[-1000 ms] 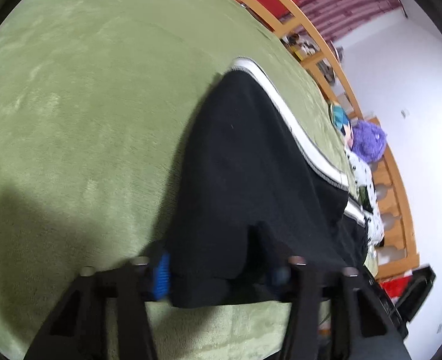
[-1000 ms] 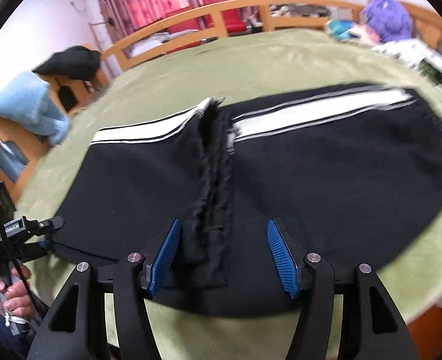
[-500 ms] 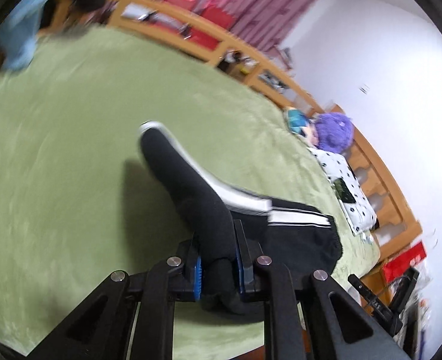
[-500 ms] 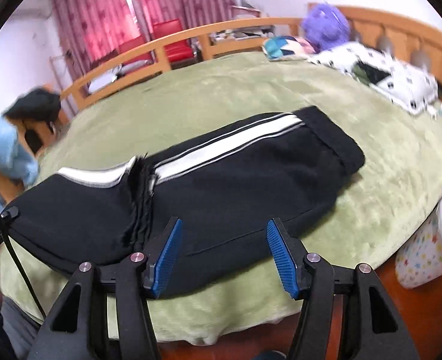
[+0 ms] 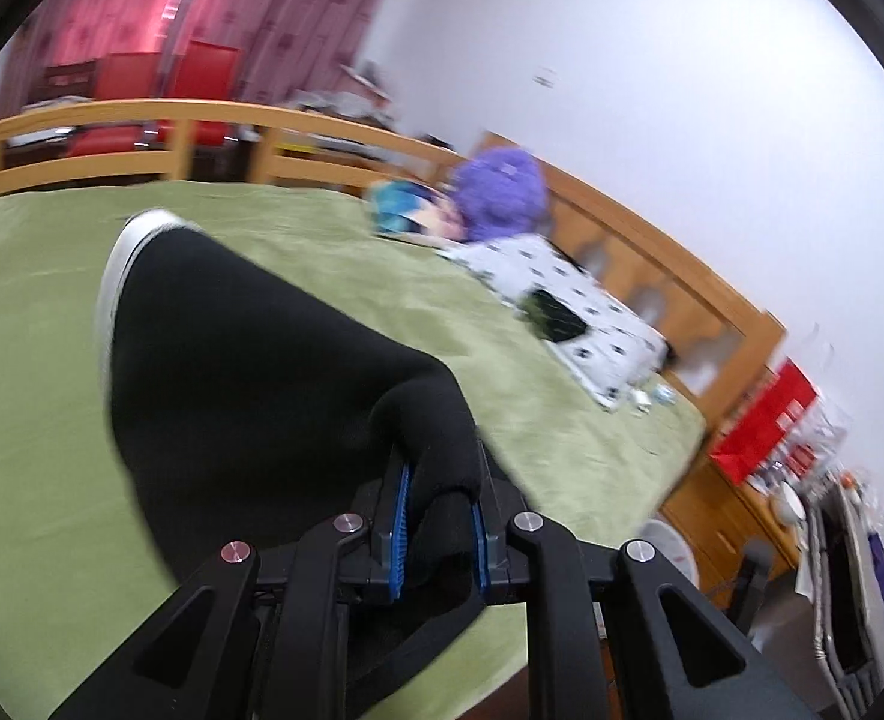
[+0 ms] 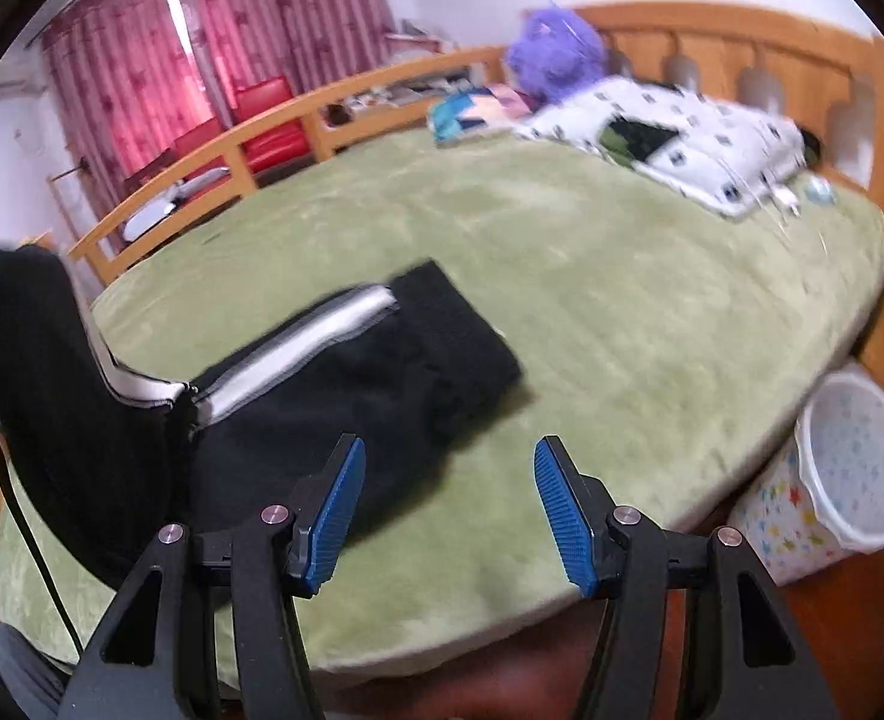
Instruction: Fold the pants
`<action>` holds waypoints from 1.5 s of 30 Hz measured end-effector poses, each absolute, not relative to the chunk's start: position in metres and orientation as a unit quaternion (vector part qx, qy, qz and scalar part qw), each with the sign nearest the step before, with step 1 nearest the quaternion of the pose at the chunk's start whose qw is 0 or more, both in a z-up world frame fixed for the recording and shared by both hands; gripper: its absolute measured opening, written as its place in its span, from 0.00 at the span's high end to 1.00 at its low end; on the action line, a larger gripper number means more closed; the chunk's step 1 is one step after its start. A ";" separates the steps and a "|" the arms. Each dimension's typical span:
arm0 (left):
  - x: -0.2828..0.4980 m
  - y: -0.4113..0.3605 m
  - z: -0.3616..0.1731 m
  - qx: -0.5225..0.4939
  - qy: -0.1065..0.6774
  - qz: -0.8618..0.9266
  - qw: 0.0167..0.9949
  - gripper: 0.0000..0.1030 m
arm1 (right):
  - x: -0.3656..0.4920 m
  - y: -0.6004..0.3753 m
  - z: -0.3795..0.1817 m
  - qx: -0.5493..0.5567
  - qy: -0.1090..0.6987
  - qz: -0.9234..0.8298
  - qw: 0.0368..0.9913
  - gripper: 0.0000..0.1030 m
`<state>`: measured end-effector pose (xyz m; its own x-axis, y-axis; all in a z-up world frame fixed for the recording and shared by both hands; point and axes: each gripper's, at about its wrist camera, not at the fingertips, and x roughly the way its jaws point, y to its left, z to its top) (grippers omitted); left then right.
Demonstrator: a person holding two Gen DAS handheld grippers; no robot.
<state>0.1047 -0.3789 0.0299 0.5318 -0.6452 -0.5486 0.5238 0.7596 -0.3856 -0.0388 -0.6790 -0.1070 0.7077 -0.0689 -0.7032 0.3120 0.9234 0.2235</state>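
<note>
While the pants hang half-lifted: every place below is given from the green blanket (image 6: pixel 562 312).
Left gripper (image 5: pixel 438 525): clamped on a bunched end of the black pants (image 5: pixel 231 372), raised off the blanket; a second ago its jaws stood apart around the flat cloth, and they closed on it in the first half of that second.
Right gripper (image 6: pixel 445 507): jaws apart with nothing between them, above the blanket's near edge, just right of the cloth; its opening matches the earlier frames.
Pants: one end still flat on the near part of the blanket, the white side stripe (image 6: pixel 315 336) showing; the other end pulled up into a tall drape at the left of the right wrist view, where a second ago it lay spread out.
Meaning for the task: I judge a fold is in hand, the lifted half due to be carried over the flat half and laid down.
Bucket (image 6: pixel 844 468): on the floor beside the blanket's near right corner.
Pillow (image 6: pixel 670 138): at the blanket's far end, against the wooden headboard (image 6: pixel 802 60).
Purple toy (image 6: pixel 553 54): beyond the pillow, at the far corner.
</note>
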 end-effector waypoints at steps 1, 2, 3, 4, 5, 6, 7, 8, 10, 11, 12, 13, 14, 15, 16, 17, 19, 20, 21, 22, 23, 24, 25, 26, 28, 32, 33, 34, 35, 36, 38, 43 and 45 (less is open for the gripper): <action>0.106 -0.396 0.028 -0.081 0.351 -0.348 0.865 0.85 | -0.043 -0.688 -0.112 0.171 0.370 -0.112 0.906 0.43; 0.110 -0.424 0.022 -0.073 0.358 -0.370 0.855 0.84 | -0.047 -0.698 -0.119 0.179 0.375 -0.118 0.902 0.43; 0.111 -0.442 0.015 -0.071 0.363 -0.387 0.845 0.81 | -0.049 -0.704 -0.122 0.182 0.380 -0.118 0.899 0.43; 0.110 -0.450 0.010 -0.072 0.366 -0.400 0.837 0.73 | -0.050 -0.710 -0.128 0.184 0.385 -0.118 0.896 0.43; 0.109 -0.459 0.005 -0.076 0.371 -0.411 0.829 0.67 | -0.051 -0.716 -0.134 0.183 0.392 -0.124 0.893 0.43; 0.110 -0.464 -0.002 -0.080 0.376 -0.413 0.826 0.54 | -0.052 -0.719 -0.138 0.180 0.396 -0.126 0.892 0.43; 0.110 -0.464 -0.007 -0.081 0.376 -0.404 0.830 0.46 | -0.054 -0.721 -0.140 0.179 0.397 -0.125 0.892 0.43; 0.111 -0.463 -0.010 -0.082 0.375 -0.396 0.834 0.44 | -0.054 -0.722 -0.142 0.177 0.397 -0.120 0.893 0.43; 0.114 -0.452 -0.020 -0.082 0.384 -0.385 0.835 0.43 | -0.052 -0.721 -0.141 0.174 0.390 -0.109 0.898 0.43; 0.116 -0.446 -0.026 -0.082 0.394 -0.377 0.834 0.42 | -0.048 -0.721 -0.139 0.174 0.382 -0.099 0.902 0.43; 0.119 -0.436 -0.033 -0.082 0.403 -0.364 0.836 0.41 | -0.044 -0.719 -0.138 0.174 0.377 -0.094 0.905 0.43; 0.122 -0.427 -0.040 -0.079 0.409 -0.347 0.840 0.40 | -0.036 -0.718 -0.133 0.177 0.365 -0.082 0.911 0.43; 0.124 -0.412 -0.050 -0.076 0.416 -0.322 0.847 0.40 | -0.029 -0.717 -0.130 0.179 0.354 -0.073 0.915 0.43; 0.126 -0.398 -0.059 -0.074 0.423 -0.300 0.852 0.37 | -0.024 -0.716 -0.127 0.179 0.347 -0.067 0.918 0.43; 0.127 -0.388 -0.066 -0.074 0.431 -0.284 0.854 0.35 | -0.015 -0.713 -0.124 0.176 0.339 -0.060 0.922 0.43; 0.128 -0.372 -0.079 -0.077 0.445 -0.261 0.854 0.35 | -0.003 -0.709 -0.121 0.168 0.327 -0.052 0.928 0.43; 0.129 -0.353 -0.101 -0.085 0.468 -0.236 0.848 0.35 | 0.013 -0.704 -0.124 0.158 0.314 -0.049 0.935 0.43; 0.128 -0.344 -0.112 -0.087 0.480 -0.224 0.844 0.35 | 0.024 -0.701 -0.130 0.151 0.316 -0.049 0.936 0.43; 0.124 -0.334 -0.126 -0.091 0.493 -0.211 0.839 0.35 | 0.035 -0.697 -0.142 0.140 0.332 -0.053 0.931 0.43; 0.122 -0.330 -0.134 -0.094 0.500 -0.208 0.836 0.35 | 0.041 -0.696 -0.151 0.134 0.351 -0.059 0.925 0.43; 0.116 -0.326 -0.148 -0.098 0.512 -0.206 0.828 0.35 | 0.050 -0.693 -0.168 0.122 0.384 -0.071 0.913 0.44; 0.111 -0.325 -0.158 -0.094 0.522 -0.208 0.822 0.35 | 0.051 -0.690 -0.183 0.112 0.397 -0.077 0.908 0.44; 0.106 -0.327 -0.169 -0.088 0.535 -0.210 0.813 0.35 | 0.048 -0.689 -0.189 0.111 0.395 -0.080 0.909 0.44; 0.099 -0.326 -0.180 -0.093 0.536 -0.212 0.812 0.35 | 0.045 -0.688 -0.191 0.111 0.391 -0.080 0.910 0.44; 0.092 -0.322 -0.185 -0.115 0.525 -0.211 0.817 0.34 | 0.043 -0.689 -0.189 0.108 0.395 -0.077 0.909 0.44; 0.103 -0.313 -0.175 -0.131 0.534 -0.228 0.804 0.35 | 0.040 -0.700 -0.160 0.114 0.369 -0.067 0.920 0.45; 0.109 -0.309 -0.169 -0.135 0.522 -0.235 0.809 0.34 | 0.040 -0.703 -0.149 0.111 0.353 -0.060 0.927 0.40; 0.115 -0.307 -0.165 -0.132 0.512 -0.236 0.815 0.31 | 0.042 -0.706 -0.145 0.111 0.348 -0.053 0.929 0.36; 0.122 -0.306 -0.163 -0.126 0.506 -0.230 0.822 0.30 | 0.050 -0.709 -0.140 0.112 0.347 -0.040 0.930 0.30; 0.131 -0.306 -0.164 -0.124 0.506 -0.224 0.824 0.29 | 0.058 -0.710 -0.140 0.116 0.351 -0.034 0.929 0.30; 0.147 -0.305 -0.171 -0.138 0.518 -0.234 0.811 0.29 | 0.081 -0.716 -0.151 0.126 0.381 -0.021 0.916 0.30; 0.170 -0.305 -0.196 -0.174 0.541 -0.244 0.785 0.29 | 0.111 -0.729 -0.188 0.190 0.431 0.018 0.882 0.27; 0.172 -0.308 -0.202 -0.174 0.546 -0.246 0.782 0.28 | 0.115 -0.732 -0.195 0.208 0.435 0.028 0.875 0.24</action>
